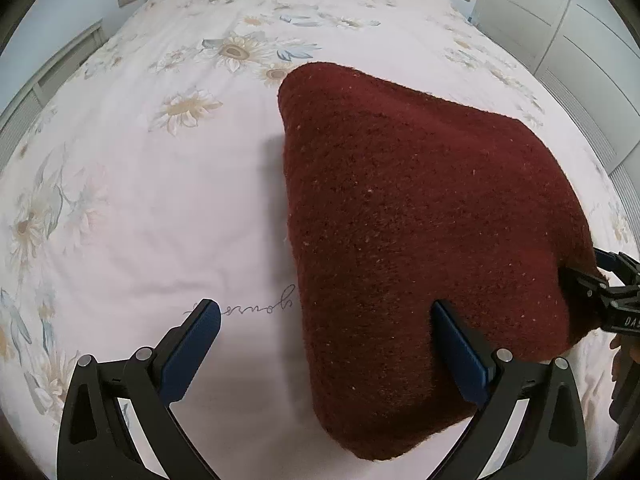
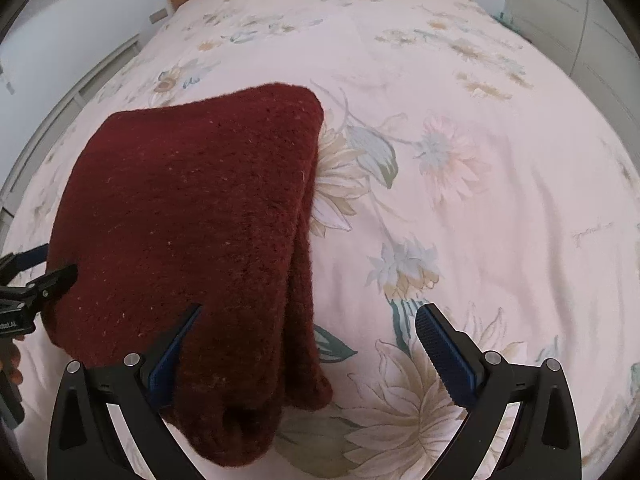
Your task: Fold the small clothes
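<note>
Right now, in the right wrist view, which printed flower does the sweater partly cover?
The cream daisy at the red sweater's right edge; the other flowers lie fully uncovered on the bedspread.

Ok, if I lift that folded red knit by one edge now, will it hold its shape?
Probably not. The dark red knit is thick, soft wool, so it would likely sag and unfold; stacked layers show loose along its edge. The fuzzy surface should grip the pads rather than slip. It looks bulky, so likely somewhat heavy for one corner.

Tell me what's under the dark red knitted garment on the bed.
The dark red knitted garment lies on the floral bedsheet; a printed flower peeks out at its edge. Anything beneath it is covered.
</note>
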Available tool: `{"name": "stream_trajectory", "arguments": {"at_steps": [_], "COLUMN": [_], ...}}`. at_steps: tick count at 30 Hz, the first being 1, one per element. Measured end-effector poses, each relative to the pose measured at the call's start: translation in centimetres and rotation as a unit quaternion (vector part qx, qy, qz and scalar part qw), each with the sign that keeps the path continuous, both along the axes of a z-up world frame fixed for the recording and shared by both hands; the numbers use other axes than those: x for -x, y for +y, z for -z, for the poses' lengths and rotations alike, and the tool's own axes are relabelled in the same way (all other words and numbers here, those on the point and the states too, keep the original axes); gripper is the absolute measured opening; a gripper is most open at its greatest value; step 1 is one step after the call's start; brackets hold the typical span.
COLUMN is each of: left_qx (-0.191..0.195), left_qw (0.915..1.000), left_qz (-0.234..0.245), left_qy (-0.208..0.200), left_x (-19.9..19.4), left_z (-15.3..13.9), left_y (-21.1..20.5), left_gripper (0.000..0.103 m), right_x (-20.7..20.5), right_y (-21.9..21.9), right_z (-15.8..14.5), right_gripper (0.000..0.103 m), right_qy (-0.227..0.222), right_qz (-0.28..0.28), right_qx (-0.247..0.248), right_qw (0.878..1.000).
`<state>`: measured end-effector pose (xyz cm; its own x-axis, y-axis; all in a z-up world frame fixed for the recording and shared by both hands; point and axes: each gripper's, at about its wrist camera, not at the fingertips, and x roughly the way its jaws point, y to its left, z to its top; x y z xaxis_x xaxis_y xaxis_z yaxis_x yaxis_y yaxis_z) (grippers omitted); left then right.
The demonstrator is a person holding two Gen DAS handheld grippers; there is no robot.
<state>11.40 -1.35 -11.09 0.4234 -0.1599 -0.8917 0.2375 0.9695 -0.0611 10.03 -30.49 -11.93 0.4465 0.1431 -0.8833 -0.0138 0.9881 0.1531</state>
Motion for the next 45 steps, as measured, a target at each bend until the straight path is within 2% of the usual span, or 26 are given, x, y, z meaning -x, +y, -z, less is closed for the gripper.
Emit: {"name": "stream_trajectory", "arguments": {"at_steps": [5,10,15,18,22,28,34,45], "left_qx": [-0.024,-0.038,-0.033,-0.037,-0.041,-0.052,-0.050,-0.052], "left_qw": [0.9994,0.9986,0.9978,0.9973,0.9964,0.9952,0.9951,0.9952], "left_qz": [-0.001,-0.013,-0.017,-0.019,-0.025,-0.045,-0.062,-0.064], "left_qy": [-0.023,-0.034,-0.055,-0.061,-0.070,-0.070,-0.058,-0.053], "left_x": [0.7,2.0,5.6,8.0,10.6,13.2,13.3,13.3], "left_z": [-1.7,-4.7,-8.9,-10.9,-12.7,-13.7,-12.8,-12.5], "left_y": [-0.3,-0.4,-0.2,0.0,0.2,0.9,1.7,1.8], "left_gripper": [0.102,0.102,0.102,0.102,0.102,0.102,0.102,0.102], "right_x": [1.0,4.1,8.1,10.4,12.7,14.8,15.8,15.8], "right_y": [0.4,-0.1,-1.1,-1.7,-2.4,-3.4,-4.0,-3.9], "right_z": [-3.5,-9.0,-13.9,-15.5,-16.2,-16.2,-16.7,-16.4], "right_gripper": [0.102,0.102,0.102,0.102,0.102,0.102,0.102,0.102], "right_qy": [-0.019,-0.049,-0.089,-0.103,-0.106,-0.095,-0.099,-0.092], "right_qz": [-0.008,-0.012,-0.005,0.005,0.021,0.036,0.046,0.043], "right_qx": [0.022,0.042,0.060,0.072,0.071,0.070,0.072,0.077], "right_qw": [1.000,0.998,0.994,0.992,0.992,0.992,0.991,0.992]}}
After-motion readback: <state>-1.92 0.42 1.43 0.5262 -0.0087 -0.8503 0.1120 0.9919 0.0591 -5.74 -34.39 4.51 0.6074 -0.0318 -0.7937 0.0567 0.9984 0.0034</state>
